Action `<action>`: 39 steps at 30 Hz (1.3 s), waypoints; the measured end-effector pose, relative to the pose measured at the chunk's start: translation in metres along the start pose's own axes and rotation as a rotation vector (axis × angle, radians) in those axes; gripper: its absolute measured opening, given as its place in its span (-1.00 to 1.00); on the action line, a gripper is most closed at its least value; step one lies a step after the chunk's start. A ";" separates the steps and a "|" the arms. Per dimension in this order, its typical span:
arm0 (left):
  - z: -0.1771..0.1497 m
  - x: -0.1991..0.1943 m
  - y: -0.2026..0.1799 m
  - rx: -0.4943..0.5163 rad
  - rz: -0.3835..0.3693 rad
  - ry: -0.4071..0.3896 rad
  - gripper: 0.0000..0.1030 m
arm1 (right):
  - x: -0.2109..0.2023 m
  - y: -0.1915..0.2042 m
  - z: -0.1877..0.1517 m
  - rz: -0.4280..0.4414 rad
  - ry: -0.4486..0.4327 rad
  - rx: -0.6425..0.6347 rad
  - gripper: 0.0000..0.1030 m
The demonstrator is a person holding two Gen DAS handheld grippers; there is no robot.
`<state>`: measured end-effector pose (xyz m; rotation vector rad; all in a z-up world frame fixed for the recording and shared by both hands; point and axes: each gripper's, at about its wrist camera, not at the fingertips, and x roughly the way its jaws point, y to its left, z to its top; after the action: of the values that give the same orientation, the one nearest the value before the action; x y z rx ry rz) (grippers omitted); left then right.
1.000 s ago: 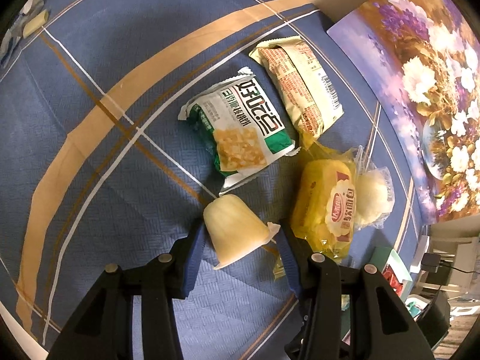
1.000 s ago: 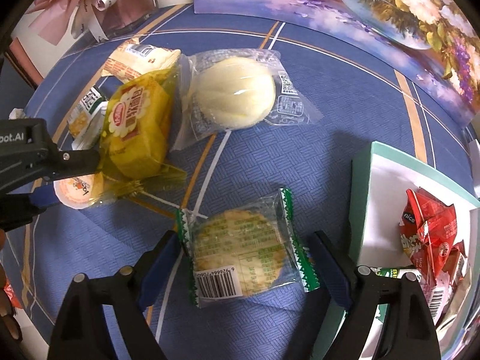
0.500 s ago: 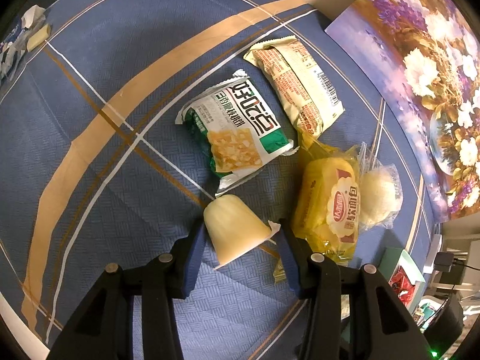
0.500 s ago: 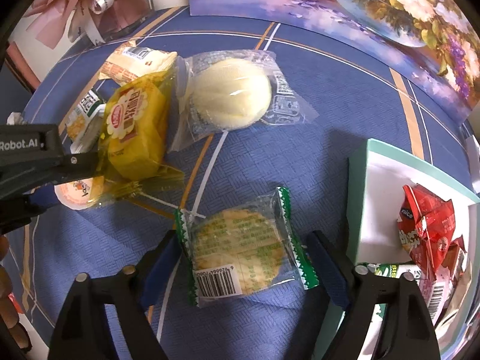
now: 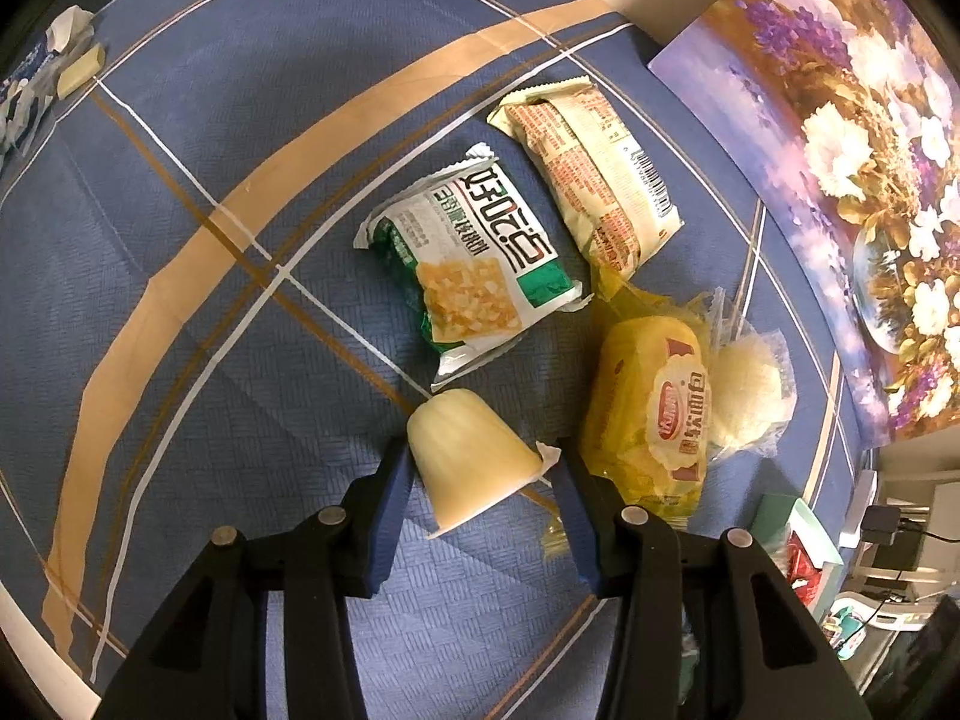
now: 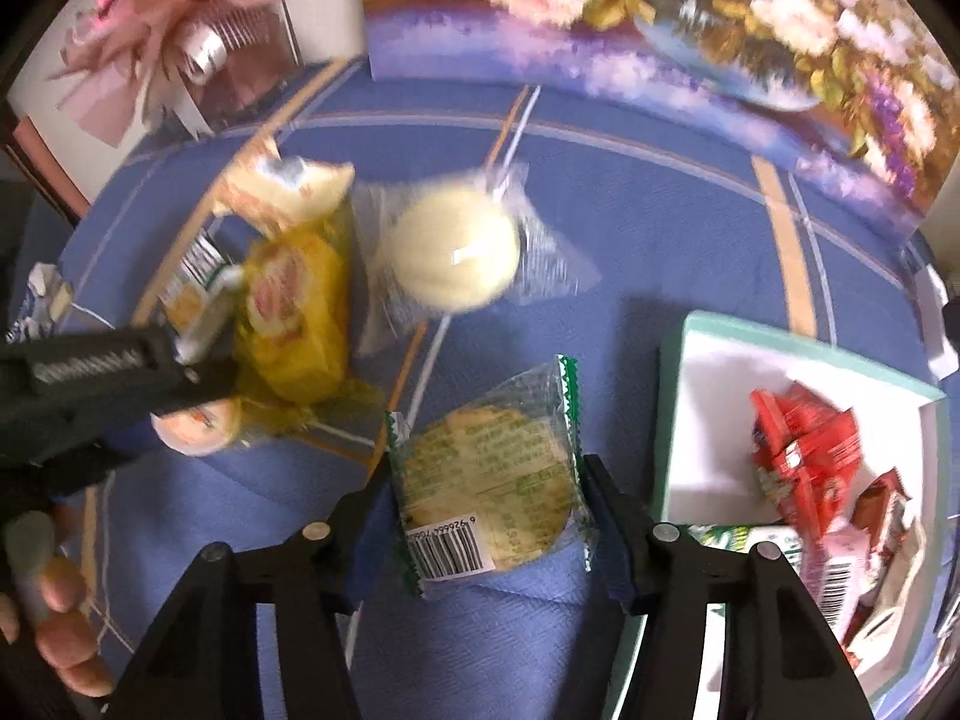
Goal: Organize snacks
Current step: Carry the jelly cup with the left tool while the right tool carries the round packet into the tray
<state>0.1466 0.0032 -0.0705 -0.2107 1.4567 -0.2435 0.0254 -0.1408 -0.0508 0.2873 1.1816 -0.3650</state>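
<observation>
Left tongs [image 5: 483, 468]: pointed steeply downward; blue-padded fingers [image 5: 393, 483] pressed on either side of a pale jelly cup [image 5: 471, 459], which is held tilted with its base upward. Also seen in the right wrist view as a black body at the left edge, with fingertips of the person's hand [image 6: 57, 618] below it.

Right tongs [image 6: 480, 504]: pointed steeply downward; jaws closing, with a clear green-edged biscuit packet [image 6: 489, 480] between them, both pads met by its edges.
</observation>
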 end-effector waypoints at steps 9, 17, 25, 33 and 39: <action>0.002 -0.035 -0.010 0.023 -0.037 -0.066 -0.06 | -0.028 -0.009 0.010 0.004 -0.048 0.059 0.18; -0.008 -0.062 -0.030 0.074 -0.058 -0.121 -0.06 | -0.037 -0.039 0.010 0.001 -0.066 0.130 0.18; -0.034 -0.058 -0.077 0.196 -0.073 -0.108 -0.06 | -0.051 -0.105 0.005 -0.053 -0.083 0.279 0.19; -0.069 -0.034 -0.134 0.352 -0.065 -0.072 -0.06 | -0.062 -0.170 -0.007 -0.089 -0.090 0.419 0.19; -0.087 -0.011 -0.163 0.437 -0.027 -0.051 -0.06 | -0.065 -0.209 -0.020 -0.113 -0.073 0.521 0.19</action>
<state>0.0530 -0.1496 -0.0224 0.1173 1.3156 -0.5658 -0.1017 -0.3141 -0.0028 0.6543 1.0187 -0.7781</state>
